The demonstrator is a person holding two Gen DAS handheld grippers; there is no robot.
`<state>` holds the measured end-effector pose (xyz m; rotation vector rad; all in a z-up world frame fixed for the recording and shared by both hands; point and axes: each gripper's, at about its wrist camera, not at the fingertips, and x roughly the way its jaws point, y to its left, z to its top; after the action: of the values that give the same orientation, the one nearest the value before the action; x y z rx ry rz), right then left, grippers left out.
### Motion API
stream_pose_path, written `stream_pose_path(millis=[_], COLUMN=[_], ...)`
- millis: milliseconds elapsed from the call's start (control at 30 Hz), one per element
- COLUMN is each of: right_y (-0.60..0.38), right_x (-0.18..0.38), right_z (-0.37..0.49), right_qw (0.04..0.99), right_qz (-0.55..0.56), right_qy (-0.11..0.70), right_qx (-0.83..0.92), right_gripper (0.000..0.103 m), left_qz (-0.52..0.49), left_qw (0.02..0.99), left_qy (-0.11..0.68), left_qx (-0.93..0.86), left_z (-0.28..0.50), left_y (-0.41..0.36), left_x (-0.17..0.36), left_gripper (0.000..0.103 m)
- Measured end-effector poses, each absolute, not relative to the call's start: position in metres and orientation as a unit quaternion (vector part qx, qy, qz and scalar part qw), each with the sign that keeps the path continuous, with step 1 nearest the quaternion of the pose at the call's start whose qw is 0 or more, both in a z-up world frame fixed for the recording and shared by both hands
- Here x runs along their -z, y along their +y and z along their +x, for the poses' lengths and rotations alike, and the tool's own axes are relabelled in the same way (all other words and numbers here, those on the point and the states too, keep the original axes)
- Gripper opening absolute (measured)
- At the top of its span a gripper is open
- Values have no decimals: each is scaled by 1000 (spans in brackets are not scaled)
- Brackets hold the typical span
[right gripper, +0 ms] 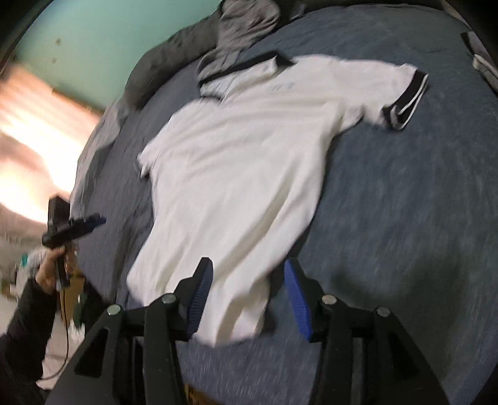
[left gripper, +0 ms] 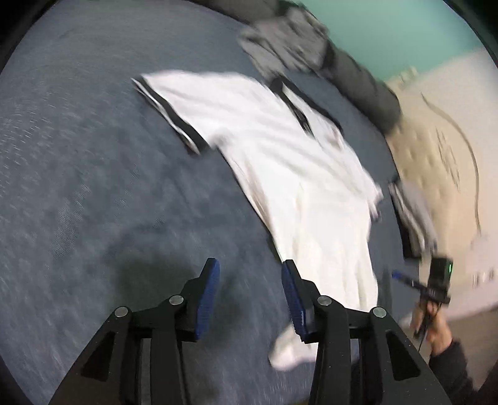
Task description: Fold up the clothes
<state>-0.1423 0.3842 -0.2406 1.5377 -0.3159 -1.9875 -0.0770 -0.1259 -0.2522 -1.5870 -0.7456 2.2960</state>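
Note:
A white polo shirt [left gripper: 280,149] [right gripper: 236,162] with a black collar lies flat on the blue bed cover [left gripper: 93,155] [right gripper: 404,202]. One sleeve with a black-and-white cuff [left gripper: 174,124] [right gripper: 404,106] is spread out to the side. My left gripper [left gripper: 249,264] is open over bare cover, just left of the shirt's lower edge, with nothing between its pads. My right gripper [right gripper: 247,264] is open above the shirt's hem, its pads clear of the cloth. Each gripper also shows in the other's view, hand-held beside the bed: the right gripper [left gripper: 401,278] and the left gripper [right gripper: 93,222].
A pile of grey clothes [left gripper: 286,40] [right gripper: 246,21] sits beyond the shirt's collar, beside a dark grey blanket [left gripper: 367,84] [right gripper: 162,62]. A grey striped garment [left gripper: 411,215] lies at the bed's edge. A teal wall [left gripper: 389,31] and pale floor [left gripper: 451,140] lie past the bed.

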Motion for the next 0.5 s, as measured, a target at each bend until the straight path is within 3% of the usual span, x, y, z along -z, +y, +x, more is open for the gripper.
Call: stream_pose_path(millis=[500], right_y=[365], right_x=[282], right_z=[-97], right_qw=[273], right_qz=[615], right_qy=[-68], right_qx=[737], right_gripper=[49], left_qz=[-602], left_qw=[189], left_qy=[-202], left_qx=[-749], left_z=[-18], left_y=[-32], left_x=[292], left_gripper=[45])
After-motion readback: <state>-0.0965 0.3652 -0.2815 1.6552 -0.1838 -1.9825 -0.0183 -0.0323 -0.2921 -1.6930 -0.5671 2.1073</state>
